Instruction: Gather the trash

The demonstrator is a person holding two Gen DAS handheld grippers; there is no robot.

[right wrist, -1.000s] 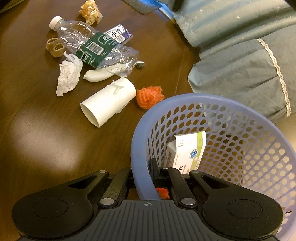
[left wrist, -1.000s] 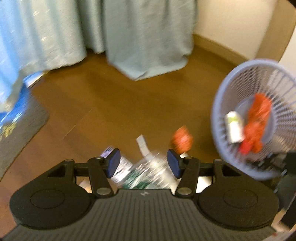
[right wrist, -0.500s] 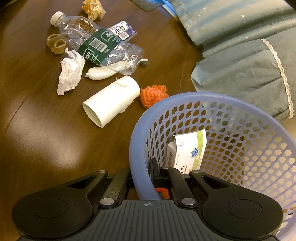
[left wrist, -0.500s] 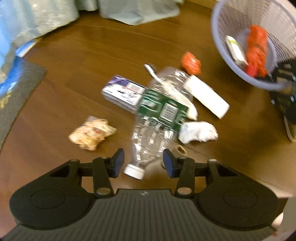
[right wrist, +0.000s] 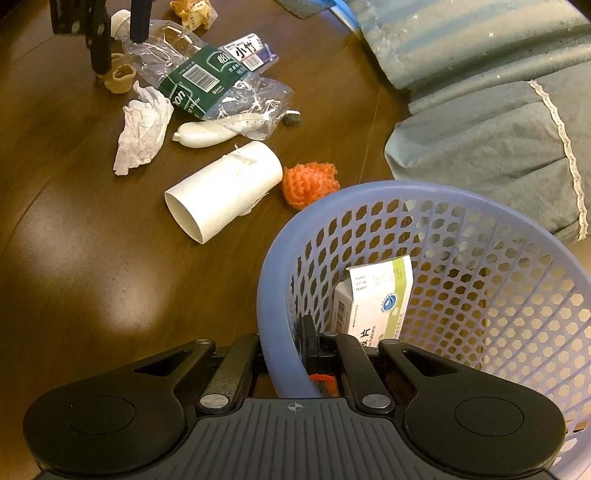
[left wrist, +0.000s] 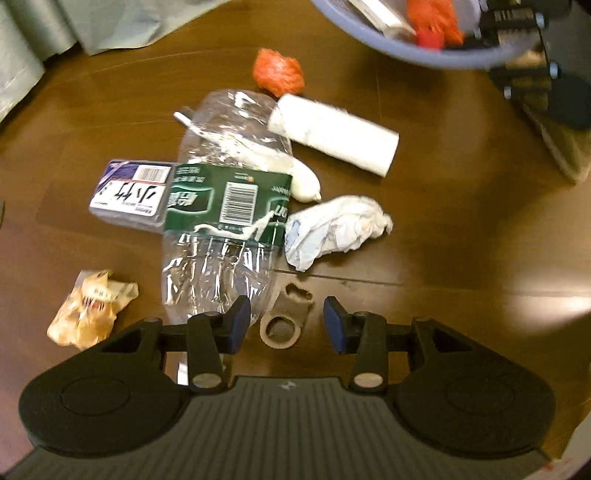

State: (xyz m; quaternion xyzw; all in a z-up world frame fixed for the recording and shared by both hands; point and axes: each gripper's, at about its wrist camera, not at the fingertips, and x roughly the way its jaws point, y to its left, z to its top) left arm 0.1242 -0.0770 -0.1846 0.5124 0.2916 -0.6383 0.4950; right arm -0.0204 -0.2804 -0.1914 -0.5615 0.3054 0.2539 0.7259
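Observation:
My left gripper (left wrist: 287, 324) is open, low over the wooden floor, its fingers either side of a small tan cardboard ring (left wrist: 291, 306). Just beyond lie a crushed clear bottle with a green label (left wrist: 225, 206), a crumpled white tissue (left wrist: 332, 229), a blue-white tissue pack (left wrist: 129, 192), a yellowish wrapper (left wrist: 88, 310), a white tube (left wrist: 336, 134) and an orange net ball (left wrist: 279, 70). My right gripper (right wrist: 286, 350) is shut on the rim of the lilac mesh basket (right wrist: 369, 192), which holds a white-green box (right wrist: 376, 295) and something orange.
Teal curtain fabric (right wrist: 480, 92) pools on the floor to the right of the basket and behind the trash (left wrist: 74, 22). A white toothbrush (right wrist: 207, 134) lies against the bottle. Bare floor (right wrist: 74, 258) stretches left of the basket.
My left gripper has swung down from facing the curtains to the trash pile and now brackets the tan ring. The right gripper keeps its hold on the basket, shifted slightly.

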